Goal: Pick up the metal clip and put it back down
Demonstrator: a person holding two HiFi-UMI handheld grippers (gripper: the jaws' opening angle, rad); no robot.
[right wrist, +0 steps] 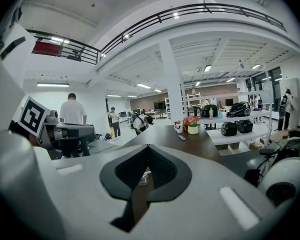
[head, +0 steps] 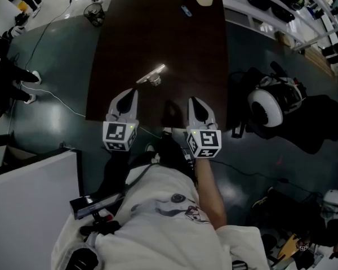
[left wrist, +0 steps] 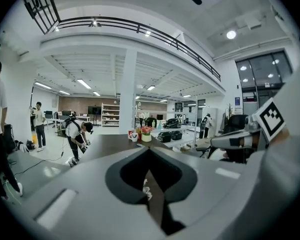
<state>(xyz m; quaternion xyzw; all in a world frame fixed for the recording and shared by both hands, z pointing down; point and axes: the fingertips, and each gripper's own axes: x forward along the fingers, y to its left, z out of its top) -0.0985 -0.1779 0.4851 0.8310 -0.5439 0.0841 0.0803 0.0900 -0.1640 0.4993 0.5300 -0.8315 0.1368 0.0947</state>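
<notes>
Metal clip (head: 152, 75) lies on table (head: 158, 27), clear of edges

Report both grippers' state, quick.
Left gripper: closed, holding nothing.
Right gripper: closed, holding nothing.

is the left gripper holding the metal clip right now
No, the metal clip lies on the dark table ahead of the left gripper, whose jaws are shut with nothing between them.

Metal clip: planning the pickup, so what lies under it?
The metal clip rests directly on the dark table, with nothing else showing beneath. Its contact patch is covered by the clip itself.
</notes>
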